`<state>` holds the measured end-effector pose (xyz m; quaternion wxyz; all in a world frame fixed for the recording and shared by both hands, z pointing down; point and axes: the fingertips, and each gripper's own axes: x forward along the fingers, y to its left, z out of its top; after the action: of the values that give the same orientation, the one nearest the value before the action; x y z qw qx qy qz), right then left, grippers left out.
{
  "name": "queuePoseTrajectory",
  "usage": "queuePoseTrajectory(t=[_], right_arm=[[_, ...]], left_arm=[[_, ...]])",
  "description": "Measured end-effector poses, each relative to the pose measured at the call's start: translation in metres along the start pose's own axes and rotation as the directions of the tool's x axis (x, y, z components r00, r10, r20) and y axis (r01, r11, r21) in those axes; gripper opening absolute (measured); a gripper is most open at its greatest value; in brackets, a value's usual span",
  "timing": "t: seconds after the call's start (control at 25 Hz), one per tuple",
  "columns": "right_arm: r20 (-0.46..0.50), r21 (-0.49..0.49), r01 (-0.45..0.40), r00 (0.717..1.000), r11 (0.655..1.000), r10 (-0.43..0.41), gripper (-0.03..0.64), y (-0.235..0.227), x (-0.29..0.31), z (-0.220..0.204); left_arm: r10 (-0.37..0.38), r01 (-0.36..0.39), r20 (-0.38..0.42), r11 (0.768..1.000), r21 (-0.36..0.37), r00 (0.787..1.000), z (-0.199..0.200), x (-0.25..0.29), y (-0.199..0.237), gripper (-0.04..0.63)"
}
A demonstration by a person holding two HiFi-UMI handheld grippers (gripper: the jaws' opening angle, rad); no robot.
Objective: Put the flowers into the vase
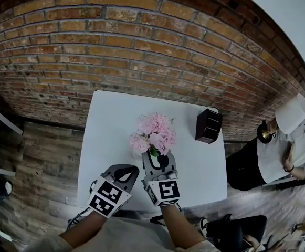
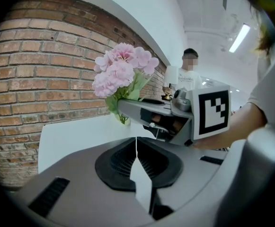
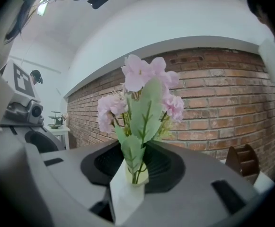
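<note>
The square white tabletop (image 1: 115,140) looks smooth and matt. The red-brown brick wall (image 1: 142,46) is rough, with pale gritty mortar lines. The grey-brown plank floor (image 1: 47,161) shows wood grain. The pink flowers (image 1: 156,131) have soft, cloth-like petals, and their pale green leaves (image 3: 144,110) look like matt fabric. The small cream vase (image 3: 137,177) seems smooth. The grey left hand-held gripper (image 2: 136,145) and the grey right hand-held gripper (image 1: 160,159) are matt moulded plastic with black ribbed pads (image 2: 120,162). The dark brown slotted box (image 1: 208,125) looks like stained wood.
</note>
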<state>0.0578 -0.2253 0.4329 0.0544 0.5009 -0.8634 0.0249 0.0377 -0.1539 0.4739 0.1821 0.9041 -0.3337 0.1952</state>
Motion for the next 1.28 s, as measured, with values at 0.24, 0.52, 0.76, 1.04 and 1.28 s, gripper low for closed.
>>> queuePoseTrajectory(t=[0.24, 0.52, 0.76, 1.04, 1.28], right_arm=[[-0.025, -0.002, 0.013, 1.0, 1.0, -0.013, 0.166, 0.0, -0.004, -0.005], [-0.055, -0.017, 0.034, 0.998, 0.999, -0.035, 0.215, 0.0, -0.007, -0.011], [-0.095, -0.012, 0.066, 0.993, 0.998, -0.067, 0.245, -0.002, -0.008, -0.017], [-0.117, -0.005, 0.065, 0.991, 0.998, -0.065, 0.268, -0.003, -0.007, -0.023], [-0.156, 0.009, 0.062, 0.986, 0.998, -0.06, 0.268, 0.0, -0.009, -0.034]], left_arm=[[-0.004, 0.004, 0.004, 1.0, -0.001, 1.0, -0.001, -0.002, -0.005, 0.009], [-0.006, 0.006, 0.021, 1.0, 0.007, 1.0, 0.001, -0.005, -0.01, 0.009], [-0.011, 0.01, 0.023, 1.0, 0.008, 1.0, 0.0, -0.007, -0.014, 0.009], [-0.012, 0.012, 0.025, 1.0, 0.006, 1.0, -0.001, -0.007, -0.016, 0.011], [-0.013, 0.013, 0.029, 1.0, 0.009, 0.999, 0.001, -0.009, -0.017, 0.009]])
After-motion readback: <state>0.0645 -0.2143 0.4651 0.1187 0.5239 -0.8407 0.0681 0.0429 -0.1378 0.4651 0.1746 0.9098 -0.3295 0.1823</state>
